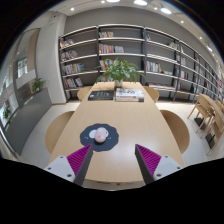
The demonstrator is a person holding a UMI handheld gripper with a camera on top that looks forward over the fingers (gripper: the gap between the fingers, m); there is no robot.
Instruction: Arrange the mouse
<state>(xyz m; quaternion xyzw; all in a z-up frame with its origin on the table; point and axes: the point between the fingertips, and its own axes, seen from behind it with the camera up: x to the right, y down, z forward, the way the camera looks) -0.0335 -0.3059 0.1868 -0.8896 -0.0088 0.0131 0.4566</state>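
Here, the biggest thing behind everything is the long curved bookshelf [125, 55] along the far wall, with a window to one side. In front of it stretches the pale wooden counter [120, 115], chairs [178, 128] tucked in along both sides. At its far end sit a potted plant [120, 70] and some flat books [115, 95], well apart from where I am working. Nearer to me lies a dark round mouse pad [99, 137], and on it rests the small pale mouse [99, 134], roughly at the pad's middle. It lies just ahead of my gripper [112, 162] and a little toward the left finger.

My jaws are released, spread wide with nothing between them; the magenta pads [77, 160] face each other across bare counter.

I judge the step in hand to be the approach for the grasp. To do it well, I would first shift left so the mouse lines up midway between the fingers, then come forward low and level so the pads meet its two flanks rather than its rounded back. I cannot tell which way the mouse points, so I would check its long axis before closing. A slow, gentle squeeze should keep it from squirting out, and keeping the fingertips just clear of the pad should avoid dragging it along.
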